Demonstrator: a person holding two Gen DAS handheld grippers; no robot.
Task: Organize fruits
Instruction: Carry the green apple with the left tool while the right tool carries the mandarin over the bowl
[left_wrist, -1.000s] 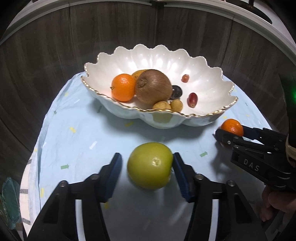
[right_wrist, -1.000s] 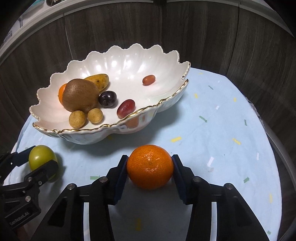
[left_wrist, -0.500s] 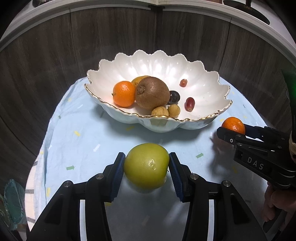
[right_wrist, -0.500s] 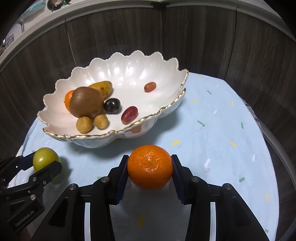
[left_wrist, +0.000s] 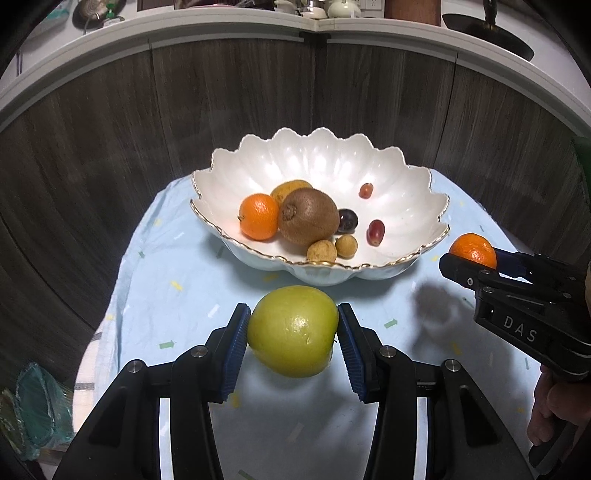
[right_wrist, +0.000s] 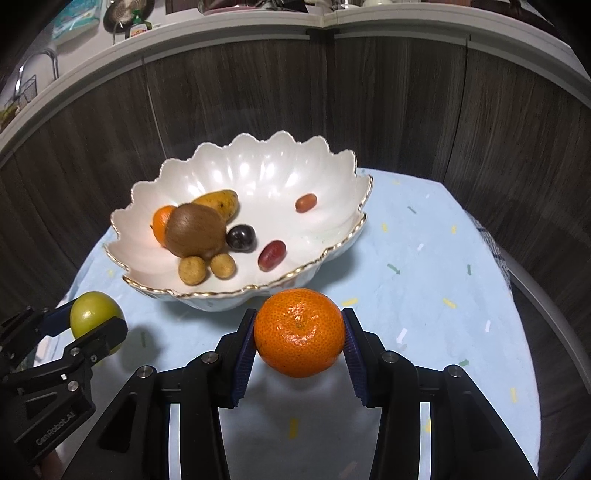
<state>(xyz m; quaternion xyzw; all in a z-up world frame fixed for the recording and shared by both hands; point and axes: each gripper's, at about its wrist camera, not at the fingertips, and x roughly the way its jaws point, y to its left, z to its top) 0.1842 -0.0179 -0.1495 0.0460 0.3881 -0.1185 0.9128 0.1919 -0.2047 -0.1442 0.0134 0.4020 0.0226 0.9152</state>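
Dark wood panels ring your pale blue confetti-print tablecloth (left_wrist: 177, 280). On it sits the scalloped white gold-rimmed bowl (left_wrist: 406, 192), holding a brown kiwi (left_wrist: 308, 216), a small orange mandarin (left_wrist: 258, 216), a yellow fruit, longans and grapes. Your left gripper (left_wrist: 293, 330) clamps a green apple (left_wrist: 291, 330) above the cloth; your right gripper (right_wrist: 299, 332) clamps an orange tangerine (right_wrist: 299, 332).

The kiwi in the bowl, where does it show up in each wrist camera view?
Left wrist view: kiwi sits mid-frame, right of the tangerine in the bowl.
Right wrist view: kiwi is left of centre, hiding most of that tangerine.
Shared landmark: the scalloped white bowl.
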